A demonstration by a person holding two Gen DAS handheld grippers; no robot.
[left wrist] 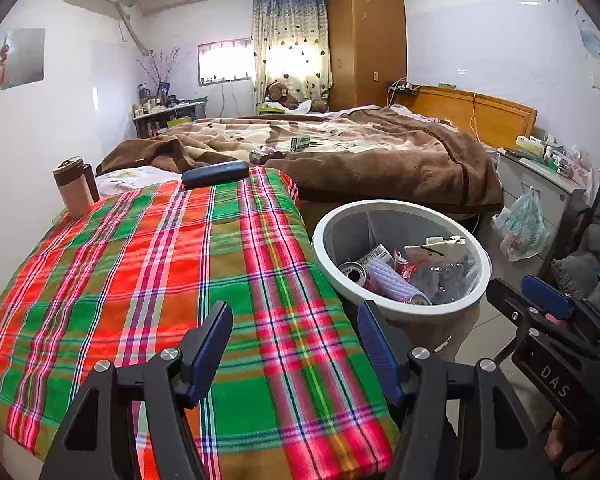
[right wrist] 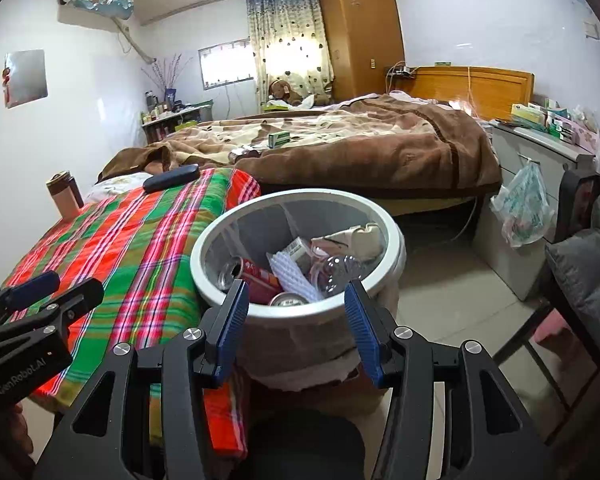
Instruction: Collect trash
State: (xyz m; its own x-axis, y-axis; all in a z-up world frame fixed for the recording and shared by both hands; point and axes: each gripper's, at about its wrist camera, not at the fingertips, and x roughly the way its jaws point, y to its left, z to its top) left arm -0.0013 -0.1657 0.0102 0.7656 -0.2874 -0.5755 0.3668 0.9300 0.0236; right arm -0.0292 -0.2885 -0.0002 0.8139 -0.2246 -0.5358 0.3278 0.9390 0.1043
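My left tongs (left wrist: 296, 344) hang apart and empty over the plaid cloth (left wrist: 140, 280); my right tongs (right wrist: 296, 320) gape empty before the white bin (right wrist: 204, 240), set beside the table to catch cans (right wrist: 256, 274) and wrappers already inside.

A woven red-and-green plaid cloth (left wrist: 160, 280) covers the table at lower left, soft and matt. The round white plastic bin (right wrist: 300, 312) at centre looks smooth, holding shiny metal cans (right wrist: 252, 276) and crinkled clear plastic (right wrist: 336, 272). Upper right, the tall orange wooden wardrobe (left wrist: 366, 40) looks glossy.
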